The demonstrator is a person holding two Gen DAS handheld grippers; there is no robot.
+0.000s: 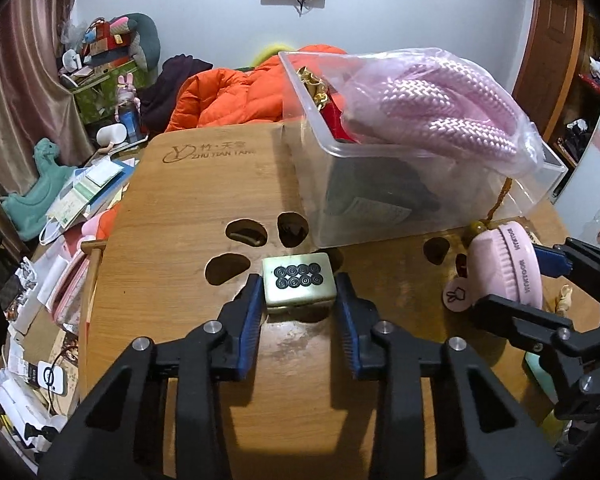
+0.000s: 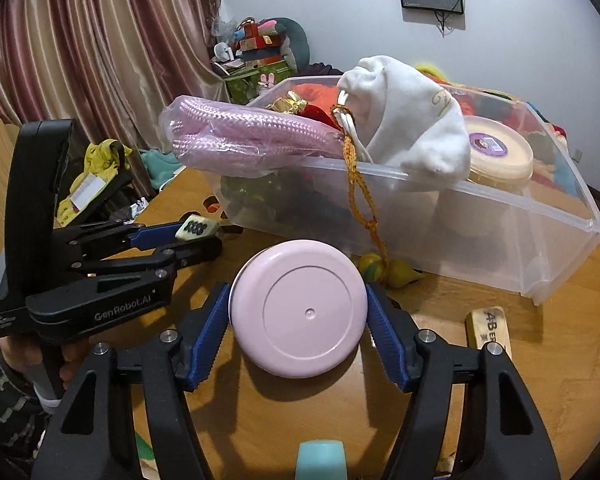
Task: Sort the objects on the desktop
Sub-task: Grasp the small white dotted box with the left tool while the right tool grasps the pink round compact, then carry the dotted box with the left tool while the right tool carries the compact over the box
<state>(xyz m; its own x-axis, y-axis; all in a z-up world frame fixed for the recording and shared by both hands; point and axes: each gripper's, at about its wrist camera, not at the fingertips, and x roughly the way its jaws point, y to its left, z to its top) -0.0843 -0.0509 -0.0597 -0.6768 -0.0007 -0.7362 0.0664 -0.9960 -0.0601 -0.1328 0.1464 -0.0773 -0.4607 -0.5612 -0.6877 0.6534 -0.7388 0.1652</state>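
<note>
Left wrist view: mahjong tile point(image 1: 298, 283) on wooden table point(image 1: 187, 200), pinched between blue pads of left gripper point(image 1: 297, 296), just before clear plastic bin point(image 1: 380, 200). Right wrist view: pink round case point(image 2: 298, 311) flat on table, clamped at both sides by right gripper point(image 2: 298, 320). Bagged pink rope point(image 2: 239, 140) and white pouch point(image 2: 412, 136) draped over bin rim. Eraser point(image 2: 488, 326) near, to the right.
</note>
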